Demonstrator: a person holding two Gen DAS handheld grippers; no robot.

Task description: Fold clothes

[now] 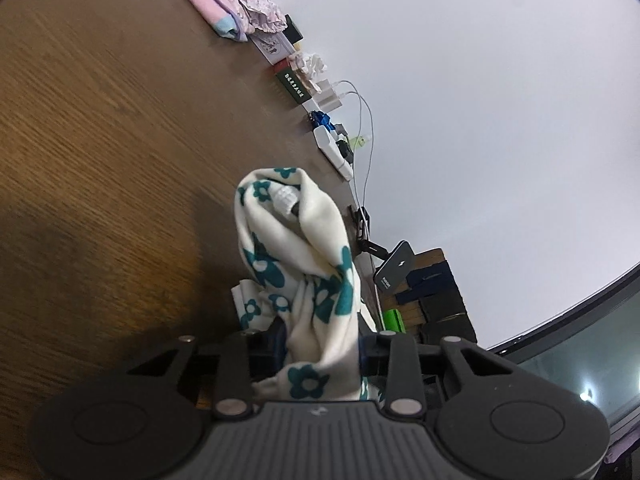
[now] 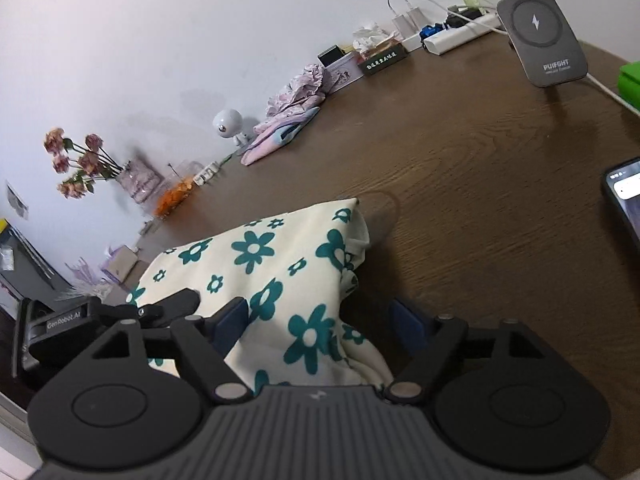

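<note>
A cream garment with teal flowers (image 1: 304, 248) rises in a bunched, twisted column over the brown wooden table (image 1: 100, 140). My left gripper (image 1: 322, 340) is shut on its lower part, with the cloth pinched between the blue pads. In the right wrist view the same garment (image 2: 256, 256) hangs as a broad fold above the table (image 2: 480, 160). My right gripper (image 2: 320, 320) stands open: its blue pads are wide apart, the cloth drapes between them, and the right pad is clear of it. The left gripper's black body (image 2: 60, 324) shows at the left, holding the cloth's far edge.
Along the wall edge lie folded pink clothes (image 2: 280, 132), a tissue box (image 2: 380, 54), a white power strip with cables (image 2: 460, 36) and a vase of dried flowers (image 2: 136, 180). A grey wireless charger (image 2: 540, 36), a green box (image 2: 630, 80) and a phone (image 2: 628, 196) sit at the right.
</note>
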